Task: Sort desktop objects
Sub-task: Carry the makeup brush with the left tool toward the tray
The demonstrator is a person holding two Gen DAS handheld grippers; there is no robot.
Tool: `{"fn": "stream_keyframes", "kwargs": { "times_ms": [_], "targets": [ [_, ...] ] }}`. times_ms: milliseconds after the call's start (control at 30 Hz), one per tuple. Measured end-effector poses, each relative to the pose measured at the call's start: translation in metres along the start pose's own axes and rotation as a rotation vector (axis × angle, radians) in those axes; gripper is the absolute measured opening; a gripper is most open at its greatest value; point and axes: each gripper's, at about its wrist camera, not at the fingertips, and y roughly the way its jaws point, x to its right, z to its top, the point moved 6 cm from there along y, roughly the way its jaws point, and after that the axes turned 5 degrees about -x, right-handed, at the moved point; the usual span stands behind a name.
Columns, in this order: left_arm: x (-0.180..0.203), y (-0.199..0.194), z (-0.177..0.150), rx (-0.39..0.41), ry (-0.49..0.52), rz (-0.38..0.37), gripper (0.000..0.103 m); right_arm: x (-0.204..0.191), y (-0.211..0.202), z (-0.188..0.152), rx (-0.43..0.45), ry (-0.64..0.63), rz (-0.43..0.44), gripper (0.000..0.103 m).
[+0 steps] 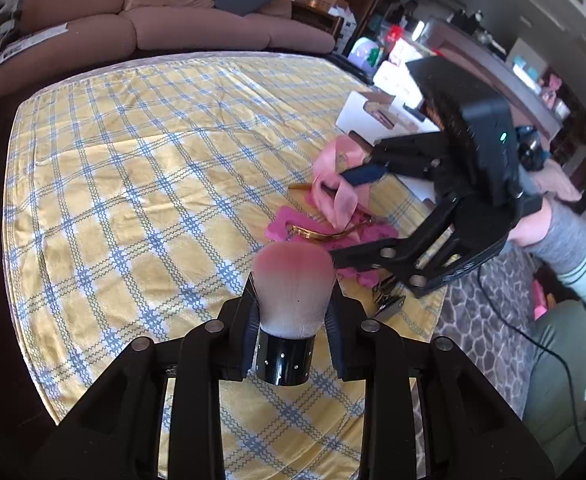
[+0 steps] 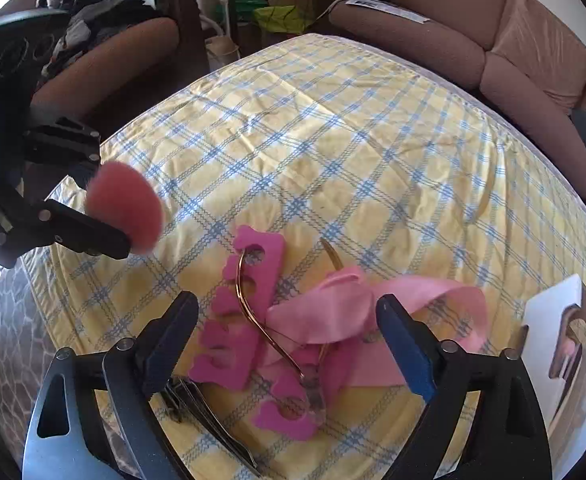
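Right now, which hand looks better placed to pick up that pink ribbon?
The right. Its claw hangs open just above the pink ribbon, while the left claw is already shut on the makeup brush.

brush (image 1: 293, 300): short and fat, bristles white fading to pink at the tip, glossy black collar with small studs; held up off the cloth
toe separators (image 2: 237, 320): bright pink foam, lying flat near the cloth's near edge
ribbon (image 2: 357, 312): pale pink, loosely looped, draped over the separators
gold hoop (image 2: 253, 304): thin curved wire lying across the foam and ribbon
metal clippers (image 2: 197, 400): dark, at the near edge
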Motion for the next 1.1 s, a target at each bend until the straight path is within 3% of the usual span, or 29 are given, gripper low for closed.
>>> {"fn": "stream_keyframes", "kwargs": {
  "times_ms": [33, 100, 267, 467, 733, 767, 800, 833, 967, 1100],
  "targets": [
    [-0.001, 0.000, 0.000, 0.002, -0.003, -0.001, 0.027, -0.002, 0.005, 0.001, -0.006, -0.004, 0.009, 0.070],
    [-0.001, -0.002, 0.001, 0.007, -0.006, -0.002, 0.027, -0.002, 0.005, 0.003, 0.020, -0.003, 0.004, 0.062],
    [0.000, -0.008, 0.003, 0.027, -0.019, -0.016, 0.027, 0.007, -0.006, -0.002, 0.070, 0.089, 0.069, 0.061],
    [0.015, -0.021, 0.015, 0.058, -0.021, -0.019, 0.027, 0.027, -0.064, -0.006, 0.259, 0.259, 0.153, 0.061],
    [0.076, -0.049, 0.072, 0.137, 0.036, -0.051, 0.027, 0.059, -0.149, -0.016, 0.404, 0.351, 0.133, 0.060],
    [0.086, -0.049, 0.081, 0.140, 0.043, -0.057, 0.027, 0.063, -0.161, -0.020, 0.420, 0.357, 0.123, 0.057],
    [0.097, -0.049, 0.089, 0.145, 0.052, -0.059, 0.027, 0.068, -0.172, -0.023, 0.439, 0.365, 0.129, 0.020],
    [0.108, -0.047, 0.098, 0.147, 0.062, -0.061, 0.027, 0.073, -0.181, -0.027, 0.445, 0.386, 0.130, 0.009],
    [0.144, -0.029, 0.124, 0.132, 0.063, -0.078, 0.027, 0.099, -0.211, -0.055, 0.448, 0.456, 0.079, 0.012],
    [0.155, -0.018, 0.130, 0.127, 0.030, -0.097, 0.027, 0.108, -0.219, -0.087, 0.403, 0.494, 0.078, 0.013]
  ]
}}
